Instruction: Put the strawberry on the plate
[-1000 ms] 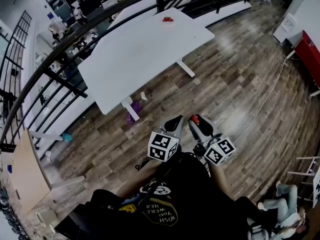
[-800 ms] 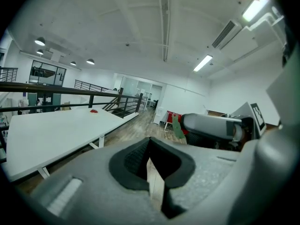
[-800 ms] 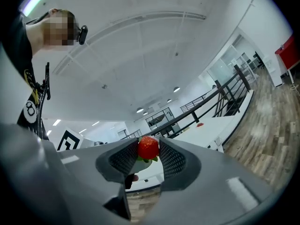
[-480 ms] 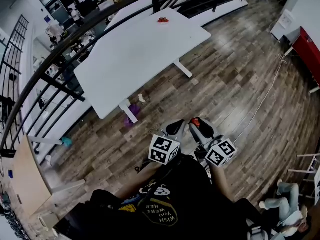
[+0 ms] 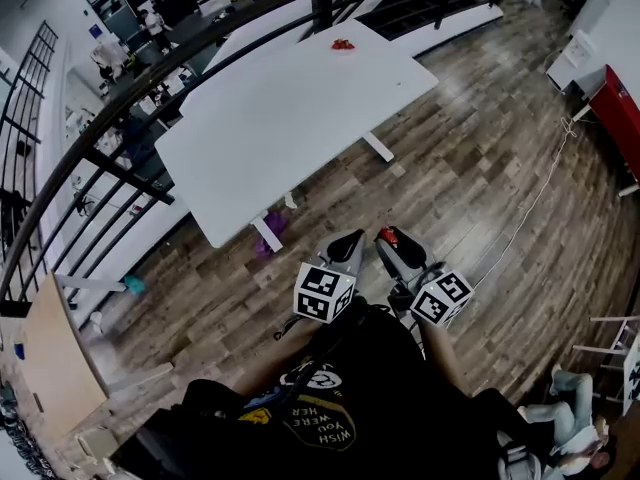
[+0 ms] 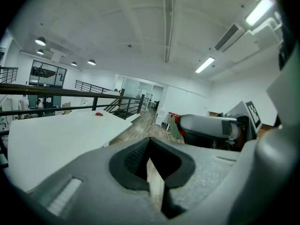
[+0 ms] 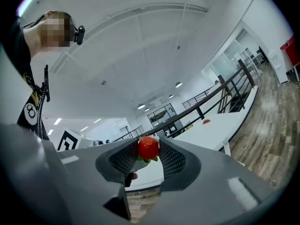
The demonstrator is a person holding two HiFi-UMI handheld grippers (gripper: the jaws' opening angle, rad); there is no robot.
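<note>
My right gripper (image 5: 389,238) is shut on a red strawberry (image 5: 388,234), held out over the wooden floor just ahead of the person's body. In the right gripper view the strawberry (image 7: 148,147) sits pinched between the two ribbed pads (image 7: 124,157), its green leaves underneath. My left gripper (image 5: 349,241) hangs beside it, jaws shut with nothing between them (image 6: 149,144). A long white table (image 5: 290,108) stands ahead. A small red thing (image 5: 342,44) lies at its far end, too small to tell what it is. I cannot make out a plate.
A dark curved railing (image 5: 180,53) runs behind the table. White table legs (image 5: 377,147) and a purple scrap (image 5: 272,225) are on the floor beneath it. A thin cable (image 5: 530,203) crosses the floor at right, near a red cabinet (image 5: 625,108).
The whole view has shifted a little against the table. Both grippers keep the same pose ahead of the body, and the strawberry stays in the right jaws.
</note>
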